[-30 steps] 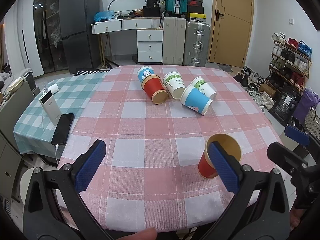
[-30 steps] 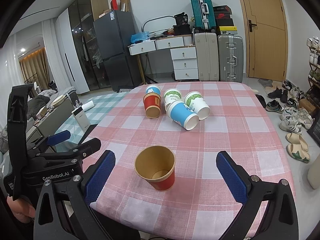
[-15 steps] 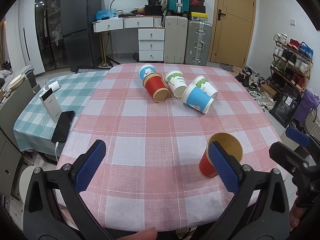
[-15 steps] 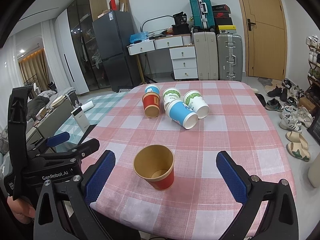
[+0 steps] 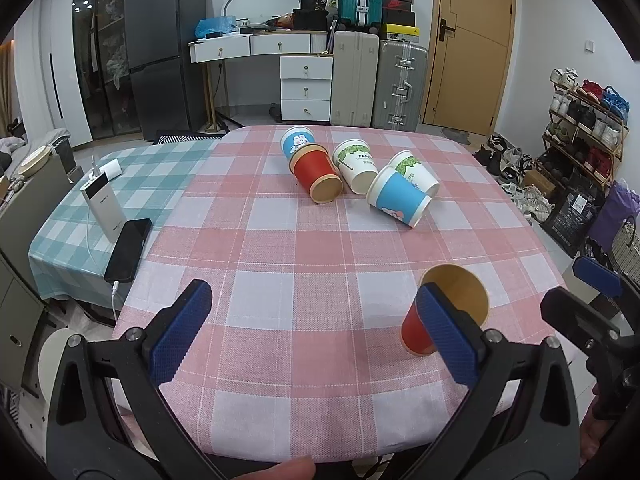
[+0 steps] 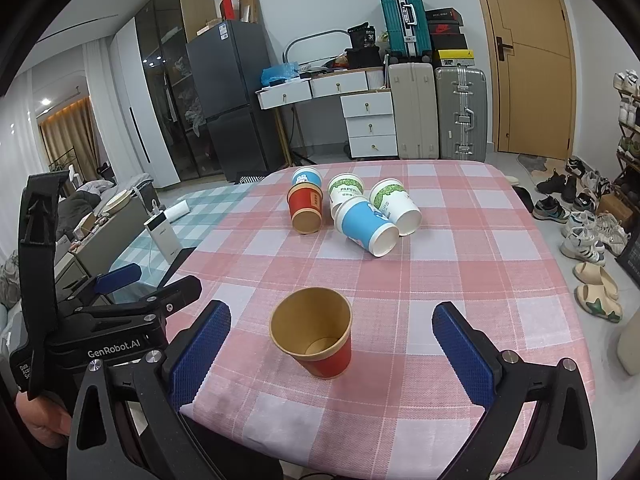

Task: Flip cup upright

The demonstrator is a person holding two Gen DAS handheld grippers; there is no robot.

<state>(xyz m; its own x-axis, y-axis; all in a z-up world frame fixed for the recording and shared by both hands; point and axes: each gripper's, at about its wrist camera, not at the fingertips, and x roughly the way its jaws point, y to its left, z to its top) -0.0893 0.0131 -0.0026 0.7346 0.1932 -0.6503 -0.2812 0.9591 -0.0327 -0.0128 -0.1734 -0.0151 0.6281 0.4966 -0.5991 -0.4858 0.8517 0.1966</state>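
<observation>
Cups make up the whole job: one red cup point(image 6: 316, 332) stands upright near the front edge of the pink checked table point(image 6: 460, 280), mouth open to the ceiling, while five more lie tipped on their sides in a cluster toward the far end, well apart from it. That cluster holds a red cup on its side point(image 5: 316, 174), a blue cup point(image 5: 398, 200) nearest the front, two white cups with green print point(image 5: 356, 164) and a small blue-and-white cup point(image 5: 295, 140) at the back, several of them touching. The right gripper point(image 6: 334, 354) hangs with its jaws spread wide on either side of the upright cup, touching nothing; the left gripper point(image 5: 316, 334) is likewise wide and holds nothing, low over the near edge. Judging by this, one cup is done and the tipped ones remain. The main risk is the standing cup itself: it is light paper and sits between the right gripper's pads point(image 6: 200, 354), so a careless sideways sweep toward the cluster could knock it over or push it off the table's front edge. At the cluster, the cups lean on one another, so closing on one is likely to roll its neighbours, perhaps toward the table's side. A hard squeeze would crush a thin paper wall, and a grip near the rim could let the cup slip while it is turned. To the left, a phone point(image 5: 128, 248) and a power bank point(image 5: 102, 204) rest on the green cloth, out of the way.
</observation>
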